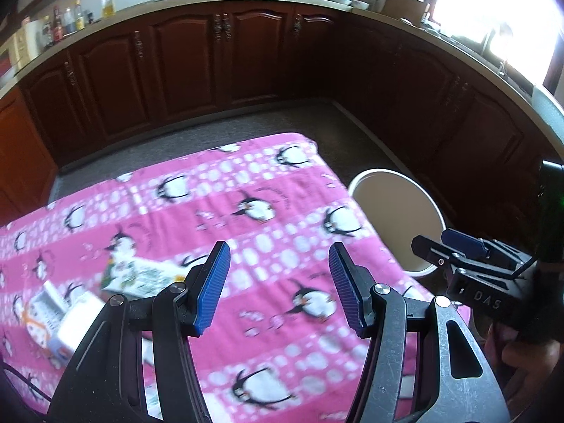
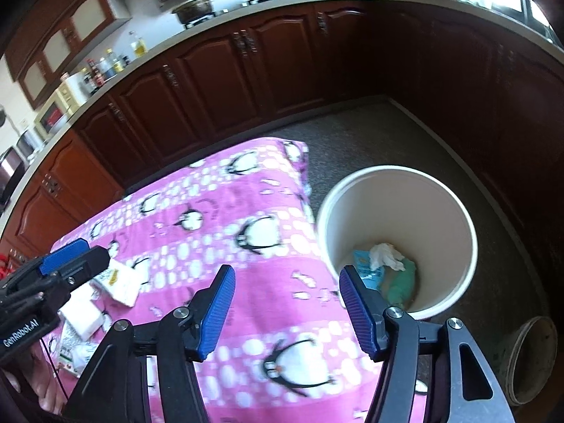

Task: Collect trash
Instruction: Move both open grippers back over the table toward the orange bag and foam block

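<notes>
Lying near the left edge of the desk (image 1: 275, 190), which is draped in a pink penguin-print cloth, is the trash still to be gathered: a green-printed wrapper (image 1: 141, 275), a white carton with orange print (image 1: 46, 312) nearer the front, and a pale box (image 1: 75, 328) just beside it, all blurred in the left wrist view. The right wrist view shows the same cluster as white packets (image 2: 121, 282) and a small printed pouch (image 2: 72, 352) at the desk's left side. The left tongs (image 1: 278, 289) hover over the middle of the desk with their blue-padded jaws spread apart and nothing between them. Further right, the right tongs (image 2: 285, 308) hang over the desk's right edge, jaws likewise apart and empty; in the left wrist view they appear side-on just beyond that edge, in front of the bin. On the floor just beside the right edge of the desk stands a round white bin (image 2: 461, 218), upright and open at the top. Inside it lie a crumpled white tissue (image 2: 386, 255), a light blue packet (image 2: 368, 268) and a green wrapper (image 2: 402, 283), piled together at the bottom. A dirty, empty pot (image 2: 528, 359) sits on the floor at the far right, near the bin.
</notes>
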Action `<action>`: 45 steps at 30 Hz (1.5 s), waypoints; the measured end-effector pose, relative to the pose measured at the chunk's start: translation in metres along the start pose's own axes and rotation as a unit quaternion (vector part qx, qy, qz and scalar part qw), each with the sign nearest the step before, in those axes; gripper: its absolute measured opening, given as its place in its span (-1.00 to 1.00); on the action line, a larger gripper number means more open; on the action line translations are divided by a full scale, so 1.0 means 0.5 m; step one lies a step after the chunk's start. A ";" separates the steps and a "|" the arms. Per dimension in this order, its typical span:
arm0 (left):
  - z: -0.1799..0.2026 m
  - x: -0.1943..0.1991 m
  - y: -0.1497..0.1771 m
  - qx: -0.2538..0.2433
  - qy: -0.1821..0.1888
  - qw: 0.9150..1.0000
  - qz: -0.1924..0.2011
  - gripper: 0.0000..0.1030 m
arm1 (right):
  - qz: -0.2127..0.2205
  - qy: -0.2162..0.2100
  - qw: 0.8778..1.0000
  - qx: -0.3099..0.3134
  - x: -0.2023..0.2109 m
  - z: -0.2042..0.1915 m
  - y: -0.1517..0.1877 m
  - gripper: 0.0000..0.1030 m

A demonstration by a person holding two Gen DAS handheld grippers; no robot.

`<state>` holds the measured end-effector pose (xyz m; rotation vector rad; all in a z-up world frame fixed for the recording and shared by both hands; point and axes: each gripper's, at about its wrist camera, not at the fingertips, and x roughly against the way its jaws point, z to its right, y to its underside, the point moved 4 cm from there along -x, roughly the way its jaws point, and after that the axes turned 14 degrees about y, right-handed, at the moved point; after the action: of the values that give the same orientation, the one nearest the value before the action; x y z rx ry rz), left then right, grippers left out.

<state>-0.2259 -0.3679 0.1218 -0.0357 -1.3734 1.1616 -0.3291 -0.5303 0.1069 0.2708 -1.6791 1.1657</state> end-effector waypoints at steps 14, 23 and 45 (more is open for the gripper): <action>-0.144 0.112 0.064 0.046 -0.052 0.997 0.017 0.11 | -0.004 -0.060 0.995 0.080 0.034 -0.196 0.038 0.22; -0.243 0.182 0.112 0.083 -0.078 0.993 0.019 0.11 | -0.033 -0.116 0.984 0.132 0.044 -0.306 0.091 0.25; -0.568 0.282 0.258 0.249 -0.103 0.963 -0.001 0.11 | -0.125 -0.178 0.950 0.224 0.019 -0.437 0.217 0.35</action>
<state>-0.1207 -0.0472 0.0632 0.4571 -1.2213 1.5127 -0.2713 -0.2991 0.0540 1.0016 -1.5998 1.3497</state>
